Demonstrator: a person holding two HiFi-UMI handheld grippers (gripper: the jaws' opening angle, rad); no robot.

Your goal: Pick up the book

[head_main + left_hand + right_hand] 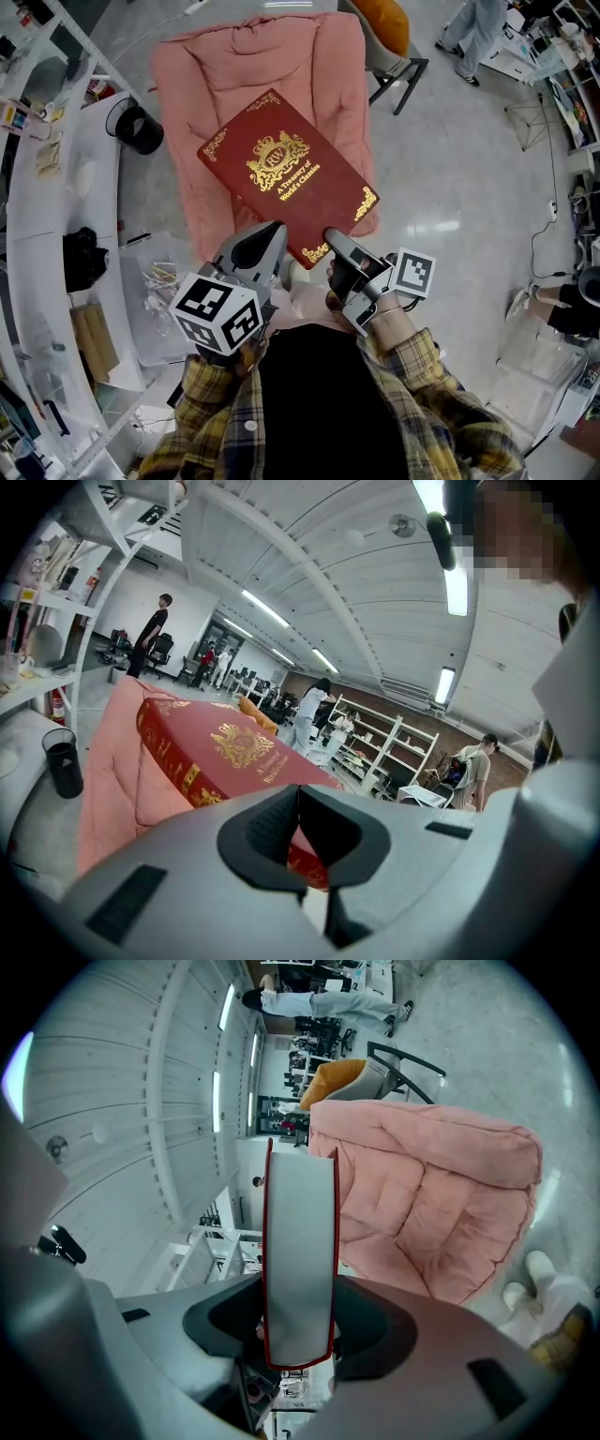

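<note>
The right gripper [331, 238] clamps the book [281, 173], seemingly lifted clear of the cushion [202, 75]. The left gripper [298, 808] is closed, empty.

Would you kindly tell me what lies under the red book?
Under the red book, which the right gripper clamps by its edge, spreads the pink cushion. The book covers the cushion's middle, so anything lying there cannot be seen.
</note>
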